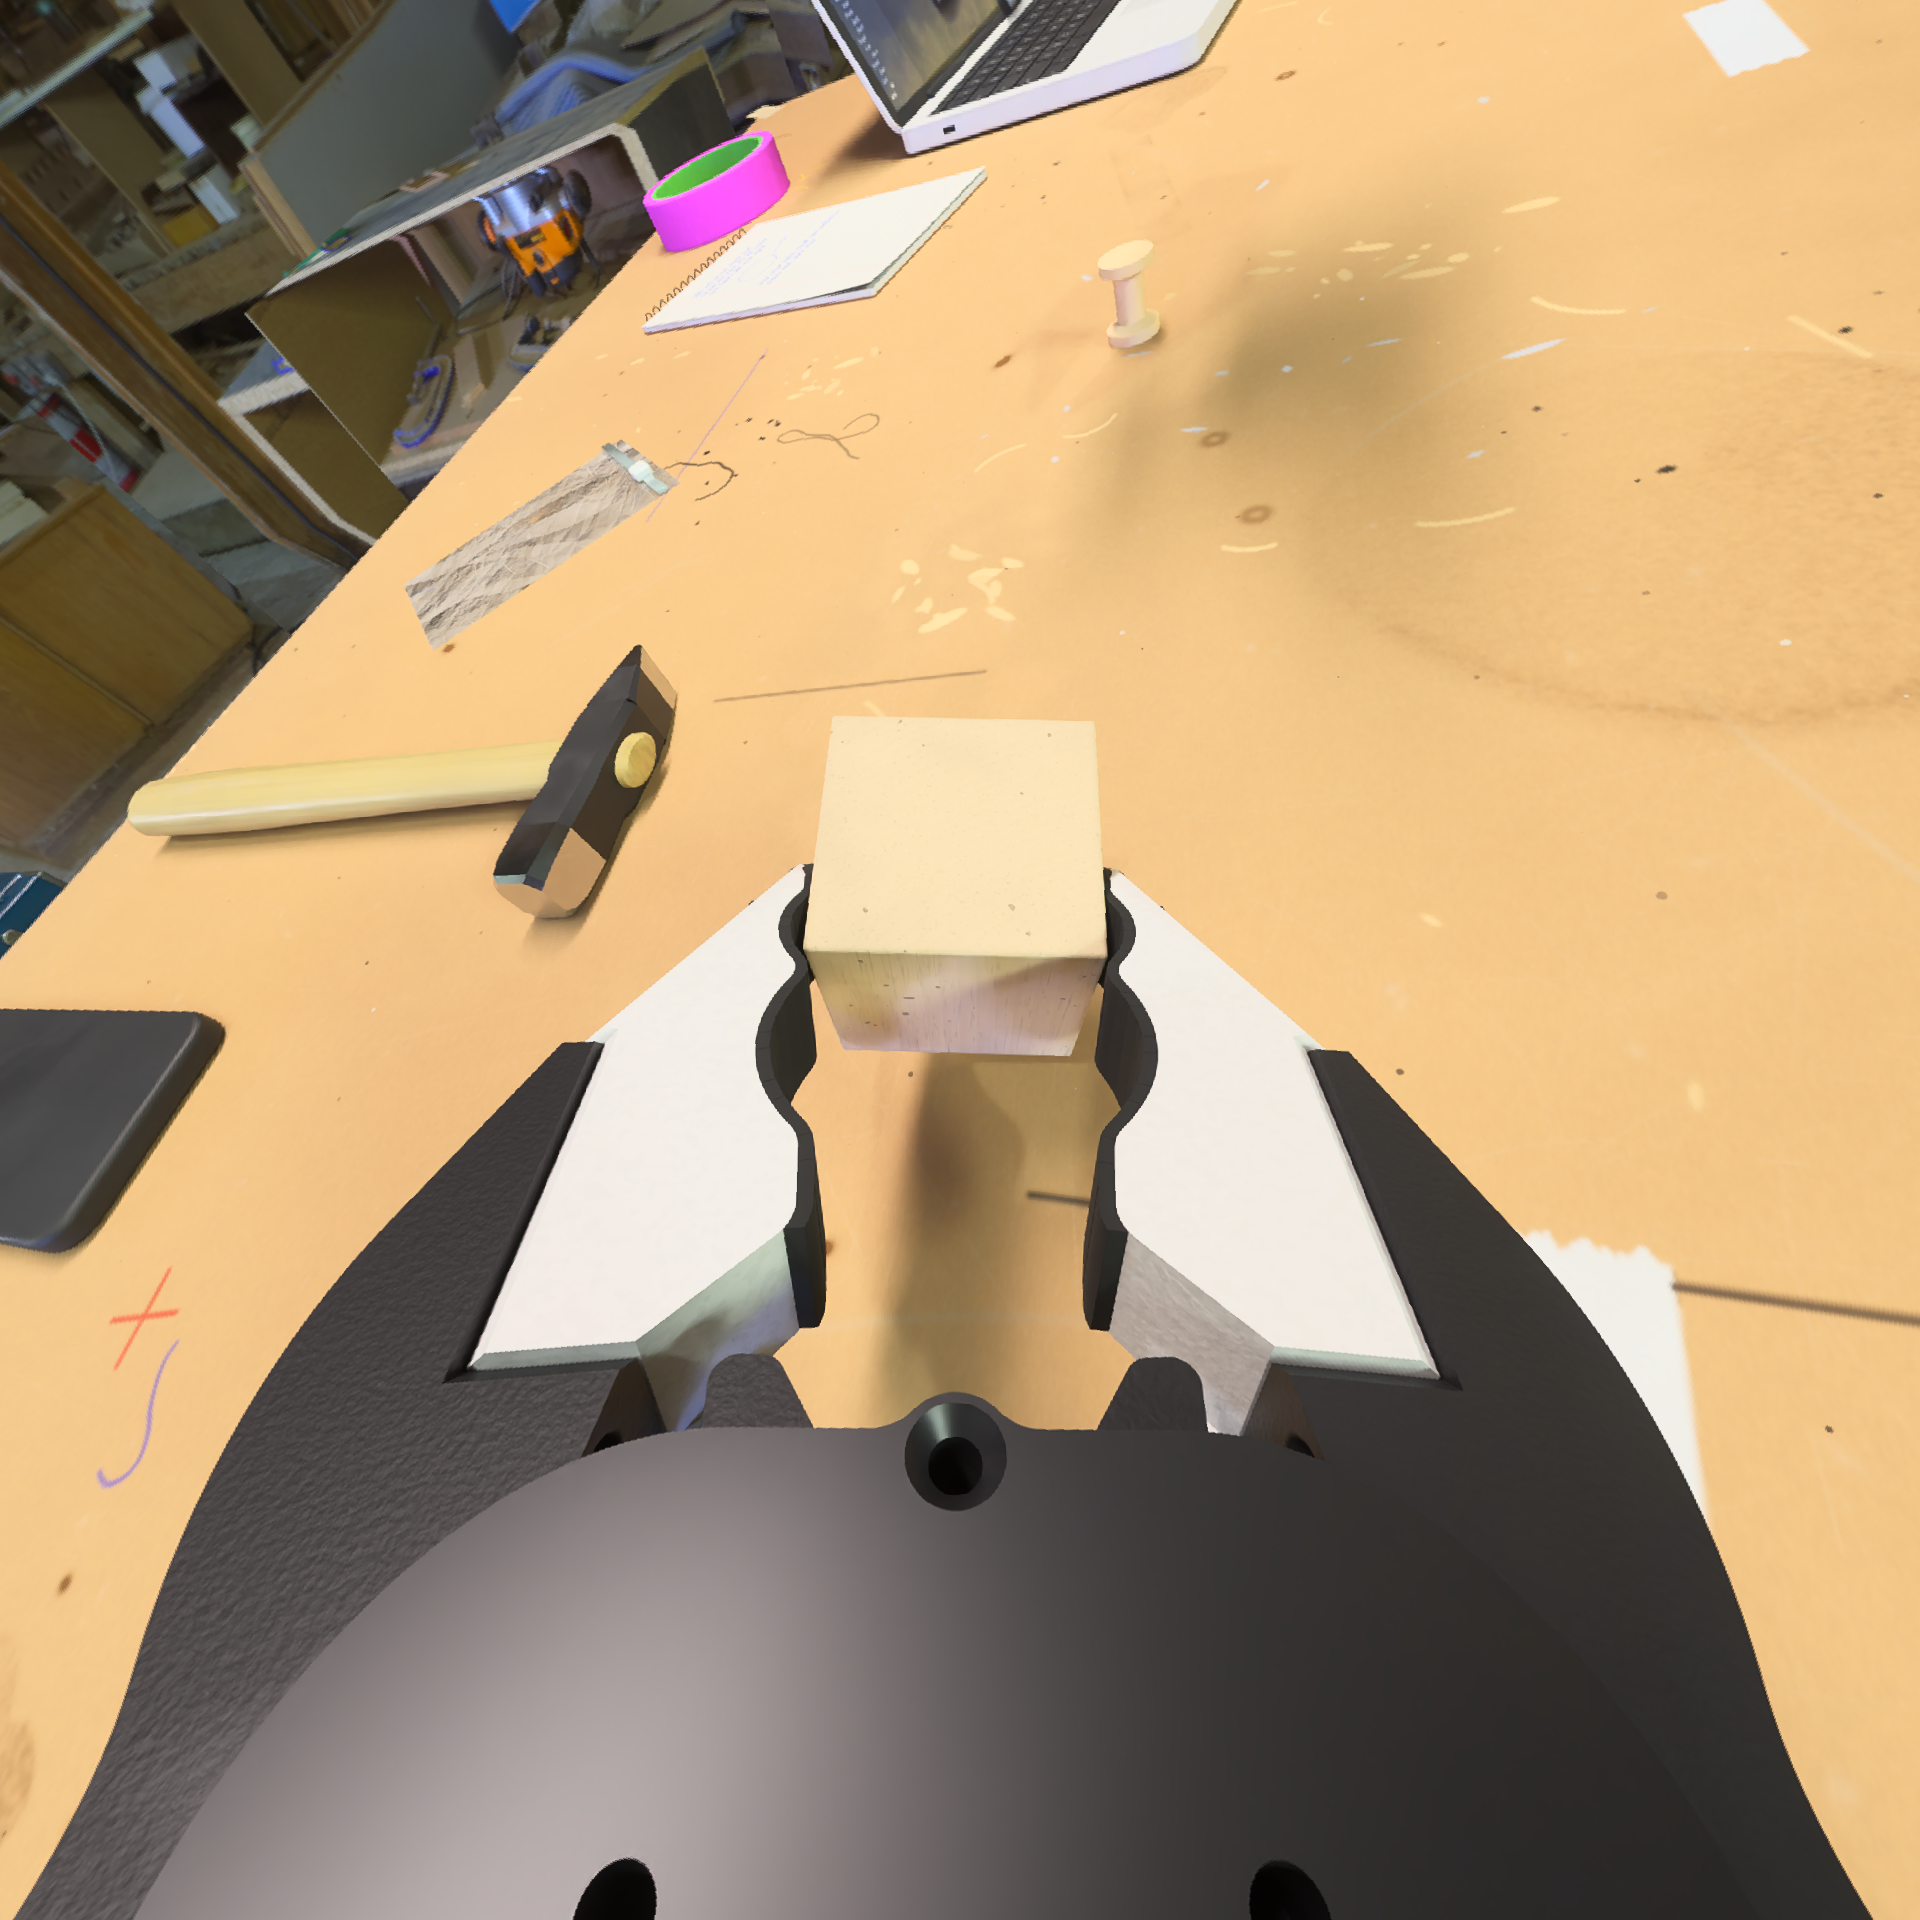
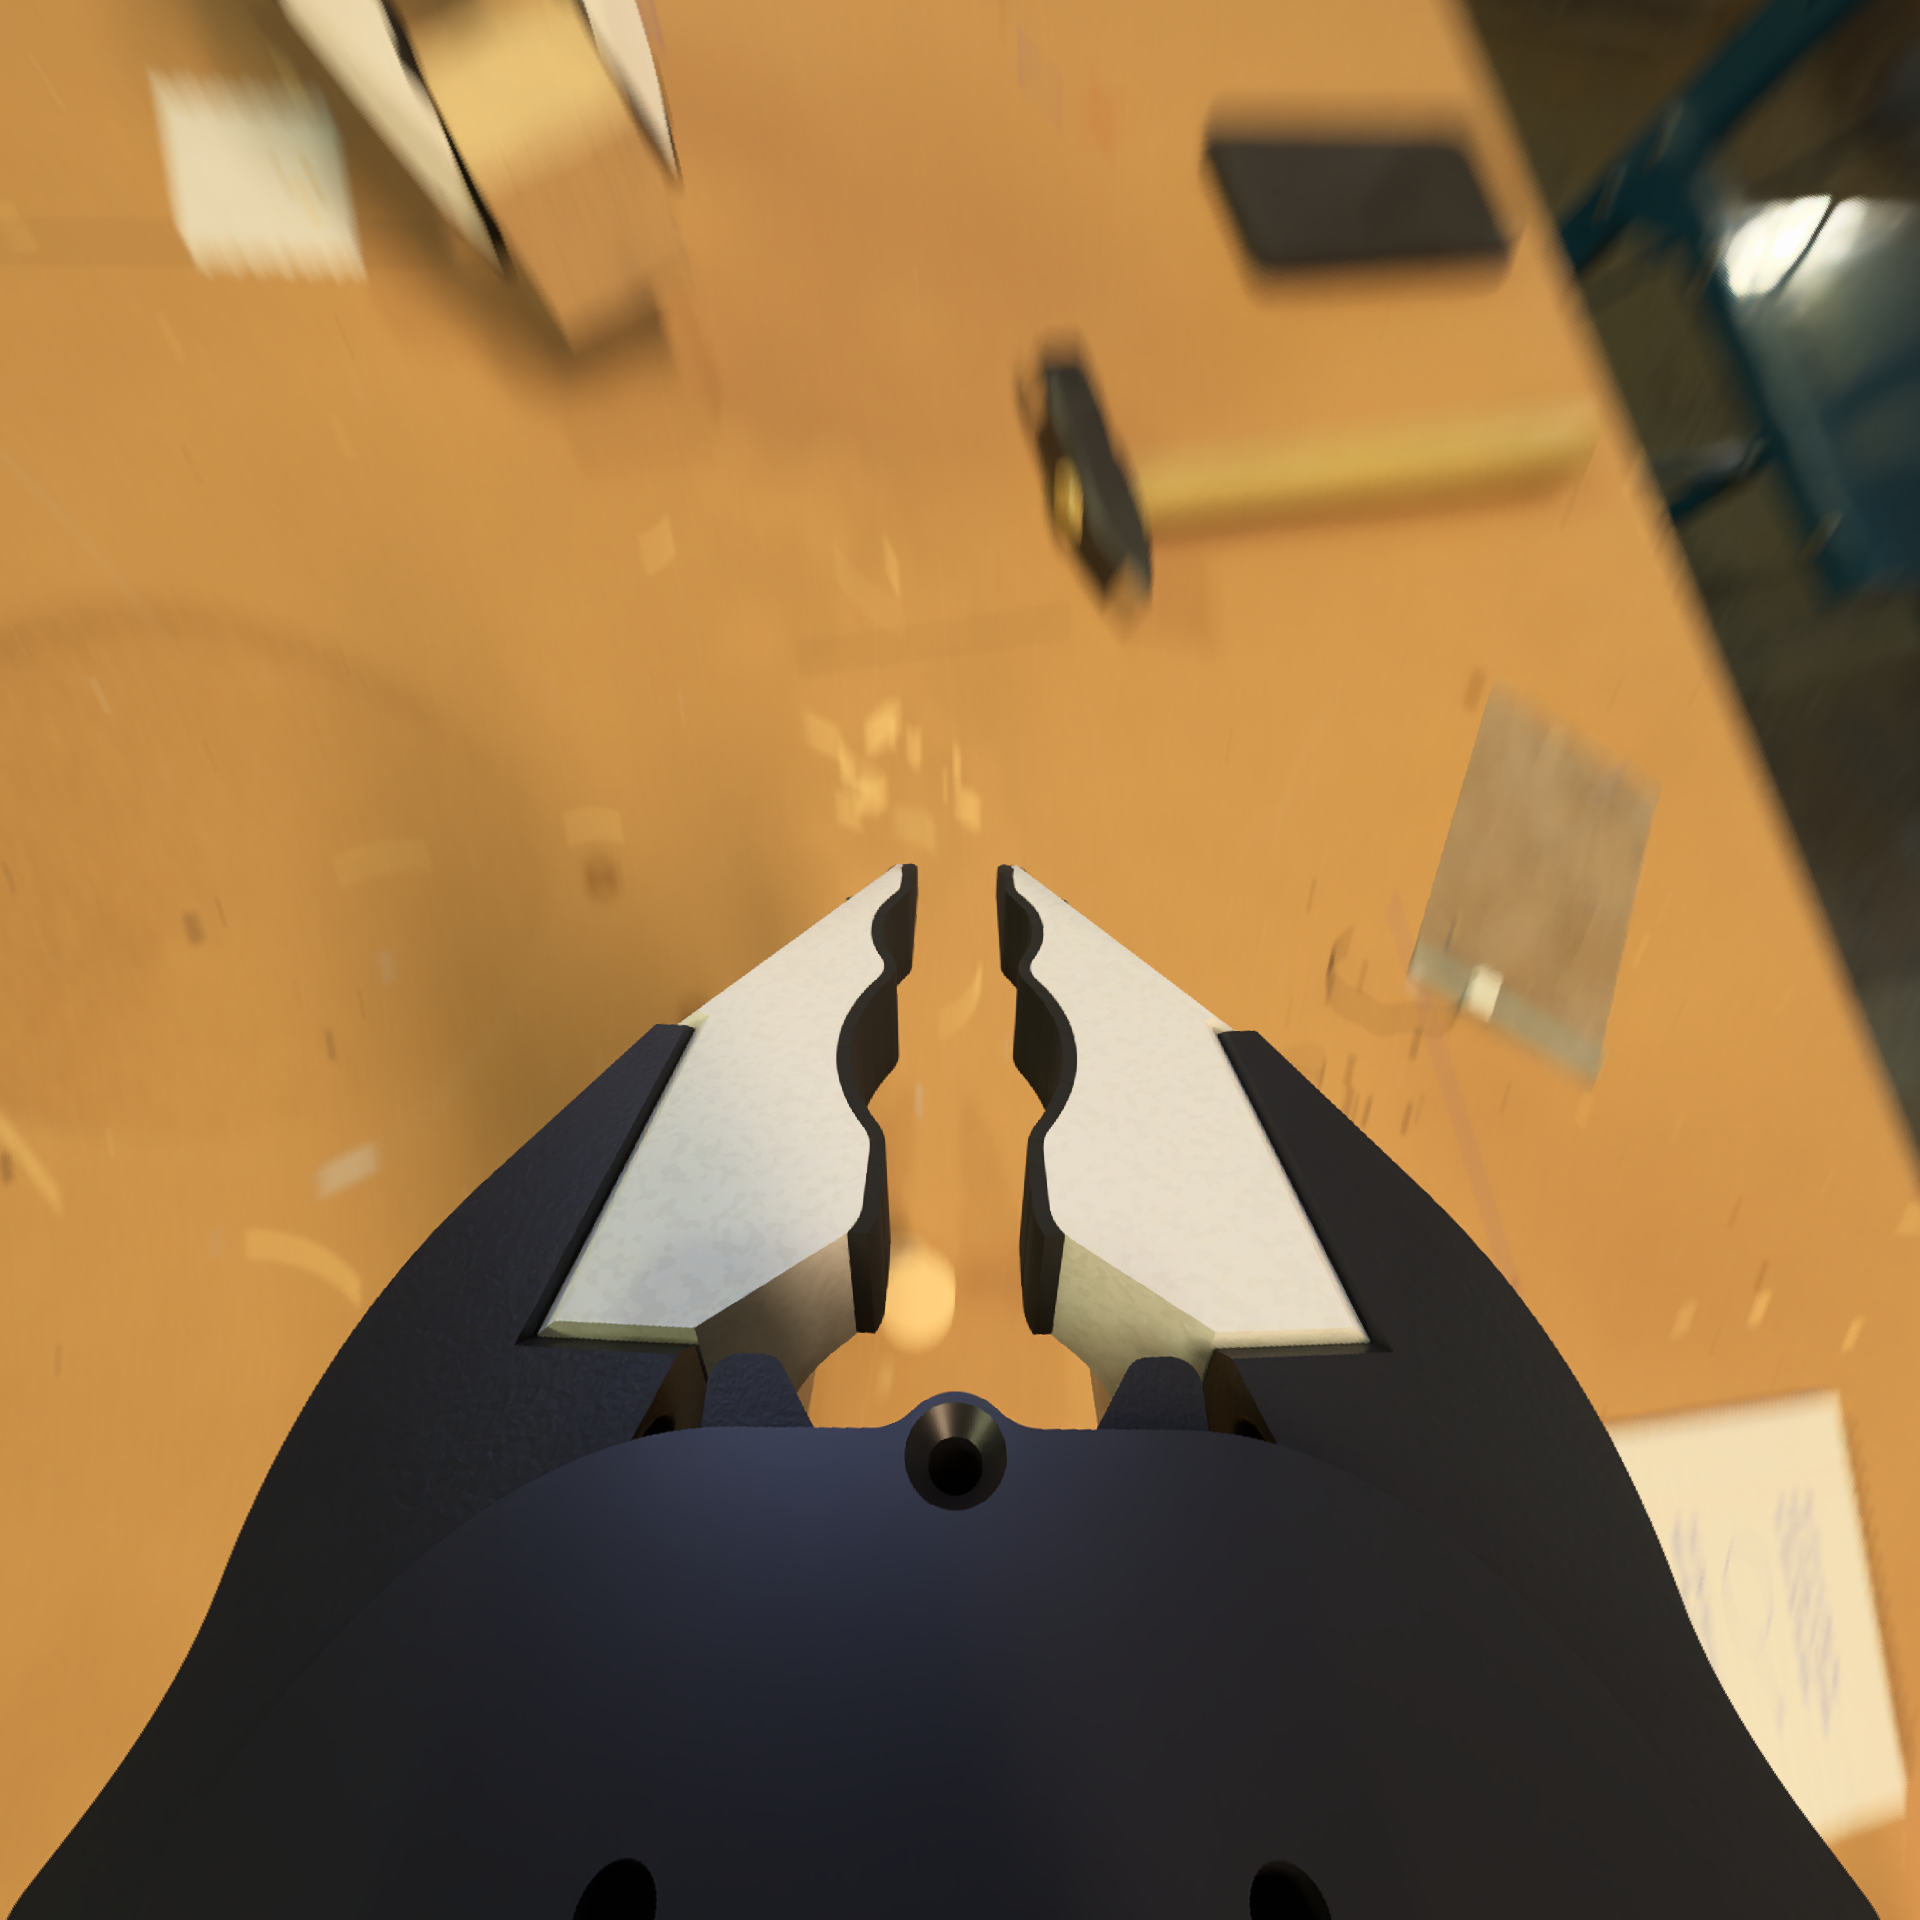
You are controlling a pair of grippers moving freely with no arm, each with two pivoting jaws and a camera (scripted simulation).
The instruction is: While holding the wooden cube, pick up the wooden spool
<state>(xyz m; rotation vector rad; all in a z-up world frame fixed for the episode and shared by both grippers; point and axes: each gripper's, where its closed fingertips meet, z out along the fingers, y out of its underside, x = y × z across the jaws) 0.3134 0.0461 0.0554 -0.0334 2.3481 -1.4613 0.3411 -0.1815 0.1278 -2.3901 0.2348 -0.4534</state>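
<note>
Spool first: the small pale wooden spool (image 1: pixel 1129 293) stands upright on the orange workbench (image 1: pixel 1455 675), well ahead of the left gripper (image 1: pixel 954 914) and near the white spiral notebook (image 1: pixel 821 255). Nothing grips it. The left gripper's jaws are clamped on the pale wooden cube (image 1: pixel 956 883), held clear above its shadow, seemingly so the other tool stays free for the spool. The right gripper (image 2: pixel 956 883) holds nothing, its jaws only narrowly apart; a pale round blur below them may be the spool, I judge. The black-headed wooden-handled hammer (image 1: pixel 468 784) lies aside.
</note>
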